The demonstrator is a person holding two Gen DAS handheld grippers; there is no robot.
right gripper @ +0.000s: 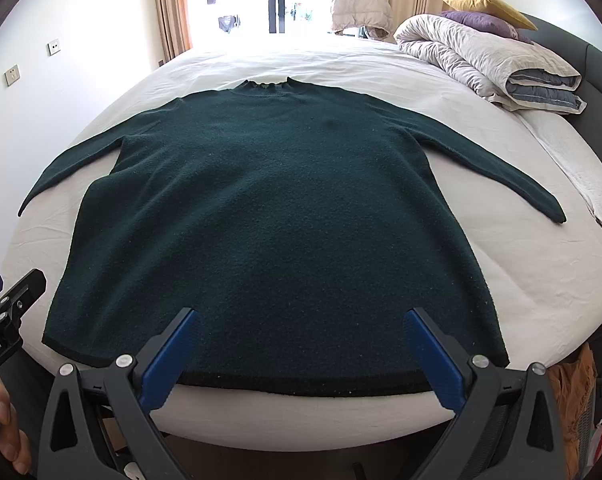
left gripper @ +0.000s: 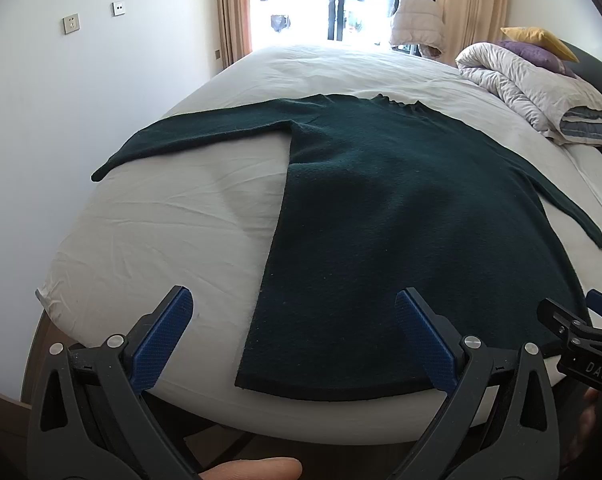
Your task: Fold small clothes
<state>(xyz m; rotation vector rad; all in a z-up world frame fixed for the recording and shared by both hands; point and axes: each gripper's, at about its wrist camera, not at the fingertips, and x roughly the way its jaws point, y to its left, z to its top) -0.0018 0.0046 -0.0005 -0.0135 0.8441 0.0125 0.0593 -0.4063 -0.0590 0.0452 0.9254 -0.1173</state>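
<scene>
A dark green long-sleeved sweater (right gripper: 269,216) lies flat on the white bed sheet (right gripper: 533,264), collar far, hem at the near edge, both sleeves spread out. It also shows in the left wrist view (left gripper: 401,232). My left gripper (left gripper: 293,300) is open and empty above the hem's left corner. My right gripper (right gripper: 301,320) is open and empty above the middle of the hem. Each gripper shows at the edge of the other's view: the right one (left gripper: 581,332) and the left one (right gripper: 9,304).
A rolled grey-white duvet (right gripper: 485,60) with purple and yellow pillows (right gripper: 485,8) lies at the bed's far right. A padded jacket (right gripper: 361,4) hangs by the bright window. A white wall is on the left. Bags (right gripper: 573,400) sit on the floor at right.
</scene>
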